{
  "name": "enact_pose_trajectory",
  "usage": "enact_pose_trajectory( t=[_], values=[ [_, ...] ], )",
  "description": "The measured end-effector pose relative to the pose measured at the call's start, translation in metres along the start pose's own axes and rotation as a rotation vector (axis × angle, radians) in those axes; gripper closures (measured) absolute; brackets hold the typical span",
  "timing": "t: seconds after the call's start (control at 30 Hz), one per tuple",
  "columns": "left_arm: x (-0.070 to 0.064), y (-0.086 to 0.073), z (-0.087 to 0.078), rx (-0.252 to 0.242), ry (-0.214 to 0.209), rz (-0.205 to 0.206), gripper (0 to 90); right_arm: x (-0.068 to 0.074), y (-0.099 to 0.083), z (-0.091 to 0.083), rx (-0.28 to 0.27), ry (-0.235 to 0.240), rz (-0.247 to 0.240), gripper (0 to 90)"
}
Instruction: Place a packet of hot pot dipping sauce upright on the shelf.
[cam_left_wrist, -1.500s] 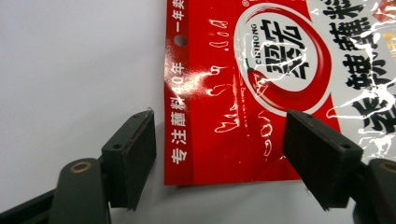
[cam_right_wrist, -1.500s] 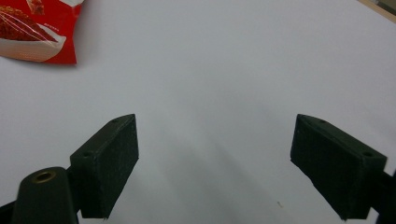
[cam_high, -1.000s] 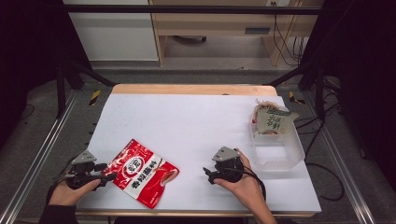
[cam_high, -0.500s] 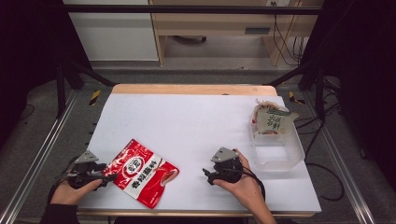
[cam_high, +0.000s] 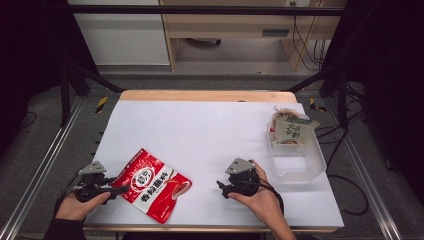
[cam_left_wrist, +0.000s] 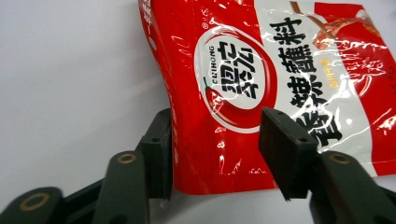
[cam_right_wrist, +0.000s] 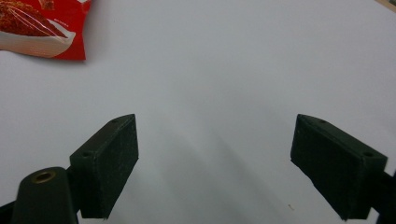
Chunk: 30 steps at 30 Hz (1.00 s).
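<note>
White paper is covering the bench (cam_high: 210, 135), whose wooden far edge is showing beyond it, and dark floor and metal framing are surrounding it on every side. We are working at the near edge. Toward the near-left corner the red seasoning pouch (cam_high: 151, 184) is lying flat, its long axis running diagonally from the left edge toward the near edge. Near the right edge a clear plastic tub (cam_high: 296, 155) is standing with a pale paper-like packet (cam_high: 290, 129) resting in its far end. We are holding the left gripper (cam_high: 116, 189) at the pouch's left end, so this is clearly the nearer hand; in the left gripper view its jaws are standing spread, one just off the pouch's (cam_left_wrist: 261, 84) edge on the paper and the other over its printed face, with the corner of the pouch between them and nothing pinched yet. We judge that closing on that corner is the coming move. Glossy film is catching the light and wrinkling along the pouch's edge, so it will probably bend and may slip. Our right gripper (cam_high: 223, 188) is resting well apart from the pouch, near the middle of the near edge, its jaws spread wide over bare paper in the right gripper view.
</note>
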<state>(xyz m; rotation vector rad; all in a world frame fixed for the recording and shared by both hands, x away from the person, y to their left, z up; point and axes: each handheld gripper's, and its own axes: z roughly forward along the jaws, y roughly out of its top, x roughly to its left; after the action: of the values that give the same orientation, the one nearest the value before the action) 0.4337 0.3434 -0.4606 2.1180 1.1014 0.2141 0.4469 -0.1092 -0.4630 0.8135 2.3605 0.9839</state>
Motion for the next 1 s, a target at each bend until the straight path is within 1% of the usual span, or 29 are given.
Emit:
enact_pose_trajectory(
  t=[0.13, 0.2, 0.27, 0.37, 0.43, 0.57, 0.7, 0.77, 0.83, 0.87, 0.93, 1.0],
  values=[
    [0.001, 0.002, 0.001, 0.005, 0.046, -0.01, 65.7, 0.001, 0.0, 0.0, 0.003, 0.0, -0.003, 15.7],
    [0.002, 0.004, 0.002, 0.012, 0.067, -0.003, 73.6, 0.002, 0.0, 0.001, 0.003, 0.002, -0.002, 15.7],
    [0.002, 0.006, 0.001, 0.003, 0.075, -0.002, 81.3, 0.001, 0.0, 0.001, 0.007, 0.0, -0.006, 15.7],
    [0.002, 0.007, 0.0, -0.012, 0.072, -0.003, 87.7, 0.001, 0.0, 0.001, 0.007, -0.001, -0.006, 15.6],
    [0.001, 0.008, -0.001, -0.017, 0.076, -0.002, 89.8, 0.002, 0.0, 0.001, 0.007, -0.001, -0.006, 15.6],
    [0.0, 0.011, -0.001, -0.022, 0.081, 0.015, 90.0, 0.002, 0.0, 0.002, 0.008, 0.0, -0.008, 15.6],
    [-0.001, 0.017, -0.005, -0.045, 0.076, 0.034, 90.0, 0.002, 0.0, 0.001, 0.008, -0.001, -0.016, 15.6],
    [-0.003, 0.022, -0.007, -0.048, 0.079, 0.063, 90.0, 0.002, 0.001, -0.001, 0.006, -0.008, -0.017, 15.5],
    [-0.007, 0.03, -0.01, -0.052, 0.077, 0.094, 90.0, 0.0, 0.001, -0.002, 0.0, -0.005, -0.012, 15.3],
    [-0.009, 0.035, -0.011, -0.057, 0.075, 0.105, 90.0, 0.0, 0.002, -0.003, -0.003, -0.002, -0.003, 15.2],
    [-0.014, 0.047, -0.014, -0.065, 0.07, 0.137, 90.0, -0.002, 0.006, -0.006, 0.0, -0.004, -0.013, 14.5],
    [-0.019, 0.061, -0.017, -0.068, 0.065, 0.173, 90.0, -0.003, 0.012, -0.01, -0.012, -0.004, -0.014, 13.3]
  ],
)
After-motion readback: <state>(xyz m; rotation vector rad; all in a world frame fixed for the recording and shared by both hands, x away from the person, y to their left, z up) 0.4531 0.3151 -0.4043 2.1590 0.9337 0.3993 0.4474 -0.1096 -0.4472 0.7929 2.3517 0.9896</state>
